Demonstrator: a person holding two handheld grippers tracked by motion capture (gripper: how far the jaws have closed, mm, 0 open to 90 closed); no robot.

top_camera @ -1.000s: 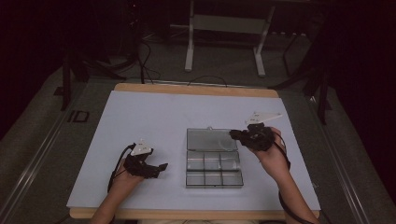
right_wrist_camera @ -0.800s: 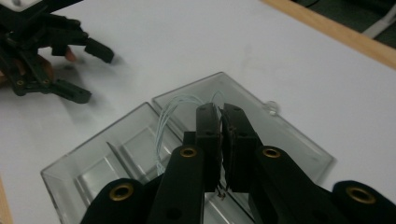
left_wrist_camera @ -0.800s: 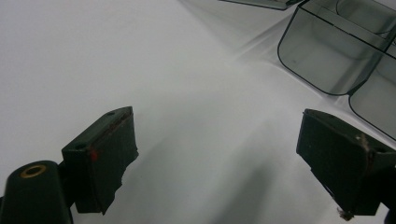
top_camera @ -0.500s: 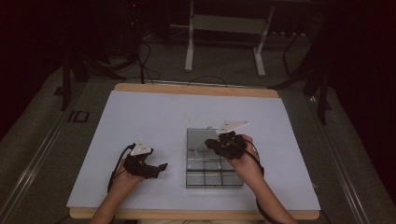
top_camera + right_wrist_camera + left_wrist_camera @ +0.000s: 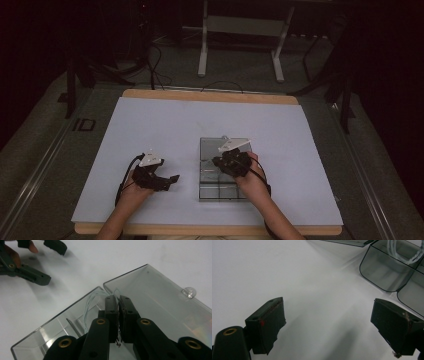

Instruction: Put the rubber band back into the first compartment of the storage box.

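I am holding my right gripper [image 5: 118, 300] over the clear plastic compartment box [image 5: 210, 192] on the white bench [image 5: 165, 120], and its jaws are pinched nearly shut on a thin loop of pale blue-white wire [image 5: 91, 303]. The wire is spilling out past the jaw tips and to their left into the end compartment, just short of the hinge line where the open clear lid [image 5: 160, 292] is lying flat. A thin grey pin-like piece [image 5: 73, 327] is lying in the same compartment, just beside my left jaw.

My left gripper [image 5: 169, 181] is resting on the bench to the left of the box, well apart from it, with its jaws standing wide and nothing between them. In the left gripper view the box's rounded corner [image 5: 377, 272] is lying ahead and to the right of the jaws.

So the right hand is the nearer one by far; I judge that the next move is lowering the wire straight down into that compartment, keeping clear of the divider wall.
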